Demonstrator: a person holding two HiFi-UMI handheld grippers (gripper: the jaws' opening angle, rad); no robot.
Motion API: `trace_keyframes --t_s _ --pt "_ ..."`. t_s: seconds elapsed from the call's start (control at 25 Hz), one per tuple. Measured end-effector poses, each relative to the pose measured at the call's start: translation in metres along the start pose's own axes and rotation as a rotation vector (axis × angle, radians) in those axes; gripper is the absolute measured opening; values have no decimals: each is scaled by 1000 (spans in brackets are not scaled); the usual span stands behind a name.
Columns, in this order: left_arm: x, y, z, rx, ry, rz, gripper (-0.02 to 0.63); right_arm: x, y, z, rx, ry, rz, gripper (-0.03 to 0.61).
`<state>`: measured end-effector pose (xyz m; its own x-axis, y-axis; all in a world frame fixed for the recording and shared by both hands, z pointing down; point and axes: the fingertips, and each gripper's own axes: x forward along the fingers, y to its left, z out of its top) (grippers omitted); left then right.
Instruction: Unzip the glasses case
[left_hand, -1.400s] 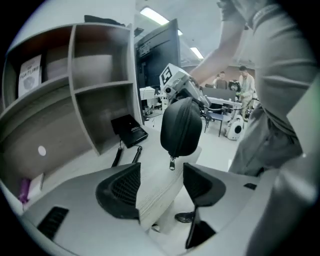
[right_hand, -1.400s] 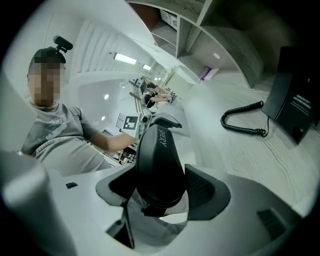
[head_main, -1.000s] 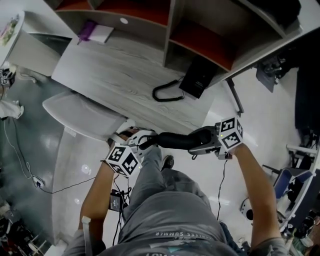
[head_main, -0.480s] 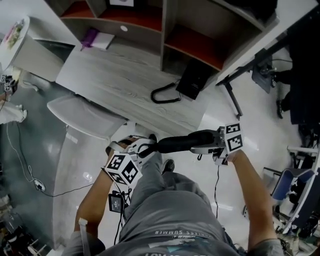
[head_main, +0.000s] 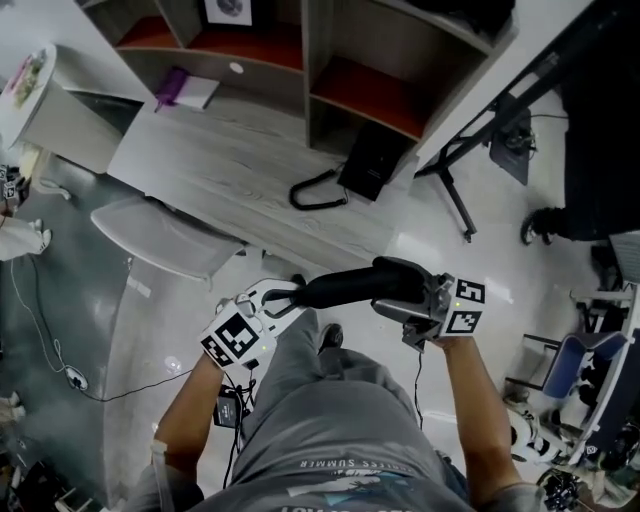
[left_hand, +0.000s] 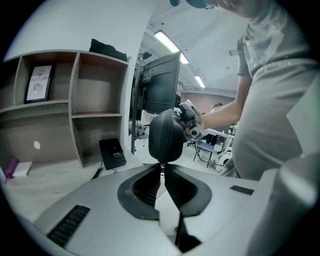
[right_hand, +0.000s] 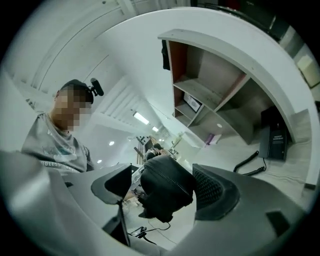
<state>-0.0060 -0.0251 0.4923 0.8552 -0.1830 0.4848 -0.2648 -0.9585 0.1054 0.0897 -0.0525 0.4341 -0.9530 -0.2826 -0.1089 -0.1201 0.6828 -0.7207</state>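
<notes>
The fingers of the left gripper (head_main: 285, 297) had just nipped shut on the small metal zip pull (left_hand: 161, 169) of the black oblong hard-shell glasses case (head_main: 340, 287), which was held in mid-air above the person's lap. Those of the right gripper (head_main: 398, 294) had just spread wider and stood loose around its far end. The zip looked still closed, ready for drawing.

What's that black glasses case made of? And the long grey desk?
Black oval glasses case: probably a fabric-covered hard shell; matte, holds its rounded shape, zipper teeth along its seam. Long grey desk: likely wood-look laminate; streaky grain, dull sheen.
</notes>
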Motion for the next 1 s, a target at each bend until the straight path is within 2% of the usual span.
trace_keyframes --t_s 0.08,0.24,0.36,0.56,0.8,0.92,1.0 --pt "-2 -1 2 -40 -14 -12 21 0 9 -3 -68 25 -18 379" --pt "-6 -6 7 -108 -44 -50 21 4 19 -12 -251 145 -96 357" --pt "-8 -8 10 -123 -46 -60 21 7 26 -10 -346 187 -142 306" --pt "-14 -14 20 -108 -45 -78 21 4 37 -4 -347 194 -155 289" --pt "-28 -26 21 -46 17 -150 12 -7 42 -13 -341 227 -129 281" --pt "-35 -30 21 -22 42 -159 8 -5 47 -19 -349 263 -107 279" --pt "-40 -29 23 -43 31 -159 8 -3 50 -21 -363 282 -103 279"
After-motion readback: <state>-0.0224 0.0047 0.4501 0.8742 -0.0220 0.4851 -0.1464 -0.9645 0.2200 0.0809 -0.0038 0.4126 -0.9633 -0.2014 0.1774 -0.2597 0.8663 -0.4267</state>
